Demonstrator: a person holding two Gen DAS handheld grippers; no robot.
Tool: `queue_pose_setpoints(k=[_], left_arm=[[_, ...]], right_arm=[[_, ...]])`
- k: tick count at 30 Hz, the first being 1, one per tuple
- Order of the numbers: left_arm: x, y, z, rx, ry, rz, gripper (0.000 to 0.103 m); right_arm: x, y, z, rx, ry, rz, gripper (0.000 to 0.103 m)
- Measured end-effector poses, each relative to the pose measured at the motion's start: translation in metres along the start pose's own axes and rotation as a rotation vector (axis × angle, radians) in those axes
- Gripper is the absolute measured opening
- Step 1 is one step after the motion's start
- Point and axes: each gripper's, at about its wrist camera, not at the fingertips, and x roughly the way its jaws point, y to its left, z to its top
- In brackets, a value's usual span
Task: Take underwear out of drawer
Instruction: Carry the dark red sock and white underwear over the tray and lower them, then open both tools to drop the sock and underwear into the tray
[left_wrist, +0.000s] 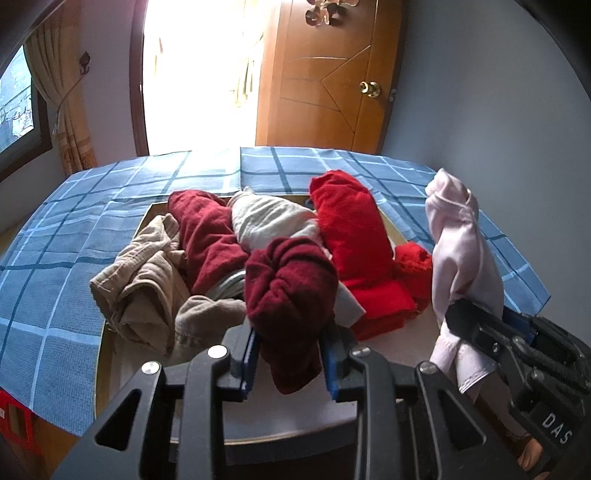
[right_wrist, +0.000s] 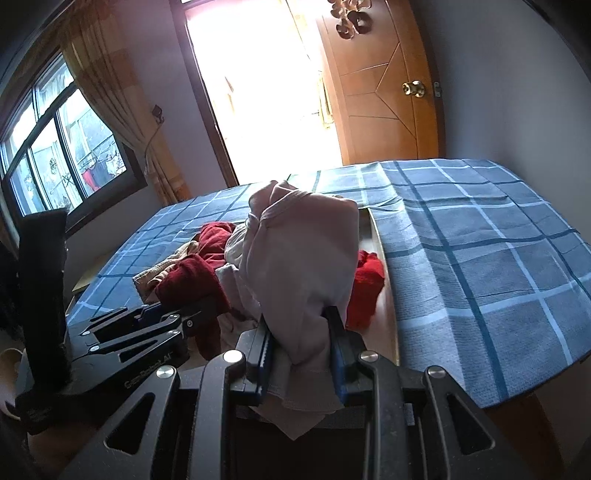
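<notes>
Setting was a bedroom in a home. A wooden door (left_wrist: 325, 77) with carved panel lines and a round brass knob (left_wrist: 369, 88) stood swung open beside a bright doorway (left_wrist: 199, 74). A dark-framed window (right_wrist: 62, 140) sat in the left wall, with a gold patterned curtain (right_wrist: 122, 110) tied back beside it; laundry hung on a line outside the glass. A small wall hook (left_wrist: 85, 62) was fixed near the curtain. A blue checked cloth (right_wrist: 480, 240) covered a broad flat surface. An open wooden drawer (left_wrist: 110, 354) held loose folded clothes (left_wrist: 207, 236) in red, beige and white. Walls were plain and pale.
</notes>
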Motion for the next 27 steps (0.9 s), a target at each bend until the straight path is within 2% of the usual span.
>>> queue_pose_setpoints(k=[13, 27], left_arm=[[0.024, 0.009, 0.004, -0.010, 0.006, 0.019, 0.028], [0.047, 0.020, 0.011, -0.052, 0.005, 0.024, 0.029]], right_arm=[[0.035, 0.012, 0.003, -0.042, 0.035, -0.017, 0.029], [0.062, 0.027, 0.002, -0.102, 0.041, -0.073, 0.030]])
